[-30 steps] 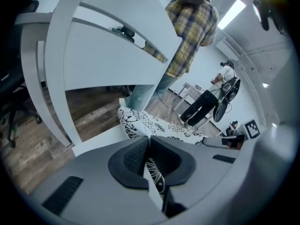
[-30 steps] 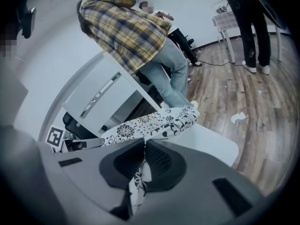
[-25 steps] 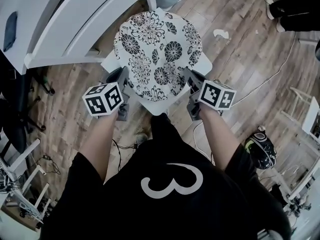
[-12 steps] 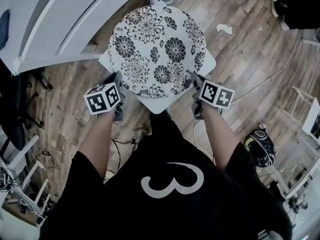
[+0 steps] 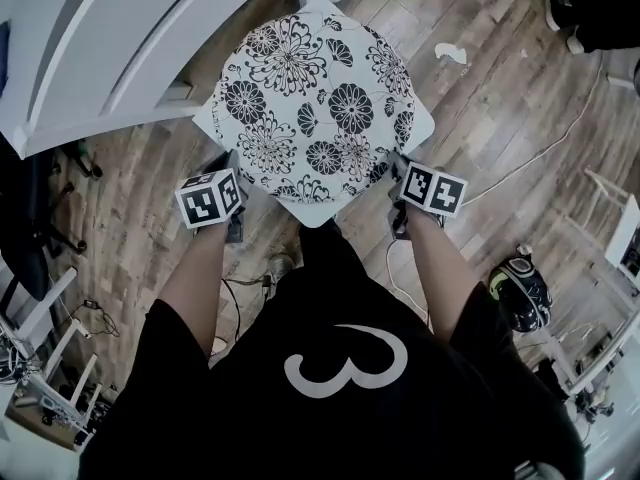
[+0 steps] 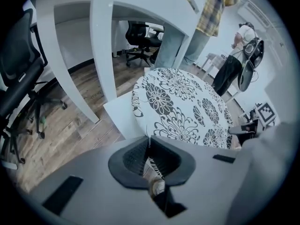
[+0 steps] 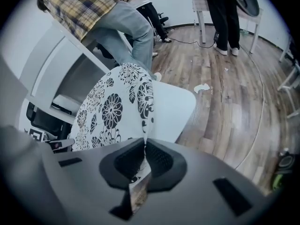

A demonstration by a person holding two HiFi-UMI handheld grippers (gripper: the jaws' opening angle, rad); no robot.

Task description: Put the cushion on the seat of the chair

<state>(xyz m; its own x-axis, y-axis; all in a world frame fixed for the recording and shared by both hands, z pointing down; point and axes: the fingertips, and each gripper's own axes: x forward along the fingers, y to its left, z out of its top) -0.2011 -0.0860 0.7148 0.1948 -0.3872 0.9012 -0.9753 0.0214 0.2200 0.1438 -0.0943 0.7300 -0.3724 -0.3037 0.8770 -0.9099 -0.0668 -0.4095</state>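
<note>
Cushion (image 5: pixel 312 108) lower, seat (image 5: pixel 318 214) mostly covered

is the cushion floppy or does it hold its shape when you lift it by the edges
Probably fairly stiff: pinched only at two edges by the left tongs and right tongs, the cushion looks flat, with no visible sag. Likely light, since those thin pinches seem to carry it. Being flat, it should settle on the seat rather than roll.

shirt (image 5: pixel 250 398): black, white curl print (image 5: pixel 345 368) | left tool (image 6: pixel 149 142), right tool (image 7: pixel 144 149): grey, marker cubes (image 5: pixel 210 200)
</note>
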